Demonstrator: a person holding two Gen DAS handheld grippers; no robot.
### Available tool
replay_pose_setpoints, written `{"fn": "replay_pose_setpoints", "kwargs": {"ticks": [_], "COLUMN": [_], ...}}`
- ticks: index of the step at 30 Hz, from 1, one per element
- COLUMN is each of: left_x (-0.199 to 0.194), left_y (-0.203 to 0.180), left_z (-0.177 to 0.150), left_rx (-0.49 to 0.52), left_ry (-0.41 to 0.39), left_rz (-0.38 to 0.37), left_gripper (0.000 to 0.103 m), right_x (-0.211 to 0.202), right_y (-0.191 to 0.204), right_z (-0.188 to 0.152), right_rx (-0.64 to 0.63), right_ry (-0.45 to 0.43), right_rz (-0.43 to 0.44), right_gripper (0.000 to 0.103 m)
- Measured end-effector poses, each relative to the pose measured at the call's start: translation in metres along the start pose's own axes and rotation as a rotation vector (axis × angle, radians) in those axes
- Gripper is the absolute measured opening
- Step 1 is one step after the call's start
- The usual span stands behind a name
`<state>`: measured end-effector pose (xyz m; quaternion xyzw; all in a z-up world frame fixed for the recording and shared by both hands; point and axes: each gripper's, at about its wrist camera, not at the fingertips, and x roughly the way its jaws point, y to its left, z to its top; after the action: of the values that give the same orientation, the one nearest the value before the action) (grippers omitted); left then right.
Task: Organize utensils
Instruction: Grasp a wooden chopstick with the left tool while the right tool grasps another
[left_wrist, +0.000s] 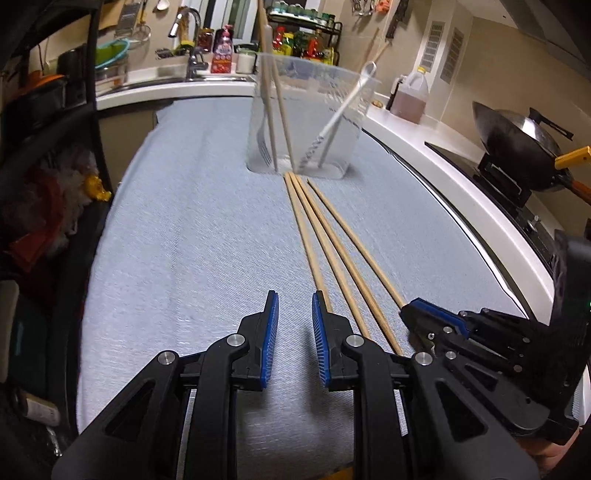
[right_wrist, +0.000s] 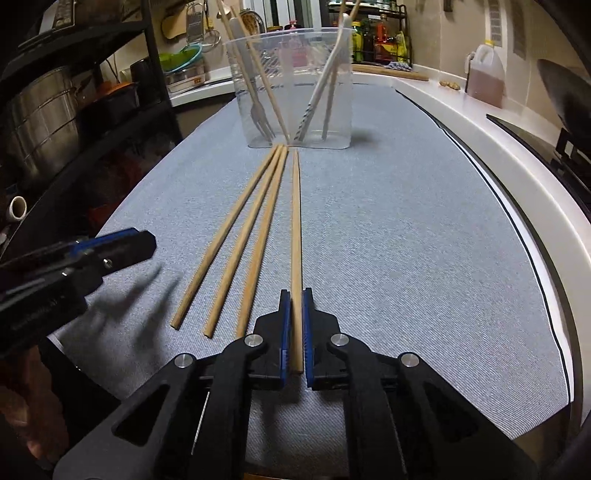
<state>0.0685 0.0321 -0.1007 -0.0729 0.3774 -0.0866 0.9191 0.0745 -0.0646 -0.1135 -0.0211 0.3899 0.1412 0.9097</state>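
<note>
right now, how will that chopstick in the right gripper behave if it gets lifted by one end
The chopstick looks thin, straight and wooden, so probably stiff and light. The right gripper pinches only its near end, so the far tip may droop or pivot. Being round, it could roll on the cloth if dropped.

Each handheld gripper was built of matte black plastic. The left gripper (left_wrist: 293, 332) carried two angular linkage arms per side, with triangular cut-outs in the outer arms, at about 7 and 5 o'clock in its own wrist view. Round silver pivot pins sat at the joints, two on each side. Its fingers (left_wrist: 271, 332) were faced with bright blue ribbed pads set in black holders. The right gripper (right_wrist: 296, 328) had the same make: black arms, silver pins, blue pads (right_wrist: 283, 332) with fine ridges. Seen from the side, at 3 o'clock in the left view, its body showed small silver screws and a boxy black housing behind.
</note>
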Motion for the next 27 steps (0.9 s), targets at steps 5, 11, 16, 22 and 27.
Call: {"fn": "replay_pose_setpoints", "kwargs": {"ticks": [5, 11, 16, 22, 27], "left_x": [0.013, 0.024, 0.023, 0.014, 0.008], "left_y": [-0.018, -0.035, -0.034, -0.020, -0.015], "left_z": [-0.006, -0.012, -0.014, -0.015, -0.020], "left_rx": [0.032, 0.083, 0.115, 0.087, 0.075], "left_ry": [0.027, 0.047, 0.040, 0.033, 0.025], "left_rz": [-0.006, 0.040, 0.089, 0.113, 0.141], "left_gripper": [0.019, 0.019, 0.007, 0.006, 0.006], "right_x": [-0.006, -0.008, -0.008, -0.009, -0.013], "right_y": [-0.012, -0.016, -0.016, -0.014, -0.018], "right_z": [-0.005, -0.009, -0.009, -0.010, -0.013], "right_rx": [0.019, 0.011, 0.008, 0.013, 0.023], "right_ry": [-0.007, -0.005, -0.003, -0.007, -0.012], "right_rz": [-0.007, -0.003, -0.004, -0.015, -0.071], "right_gripper": [0.007, 0.007, 0.007, 0.006, 0.006]}}
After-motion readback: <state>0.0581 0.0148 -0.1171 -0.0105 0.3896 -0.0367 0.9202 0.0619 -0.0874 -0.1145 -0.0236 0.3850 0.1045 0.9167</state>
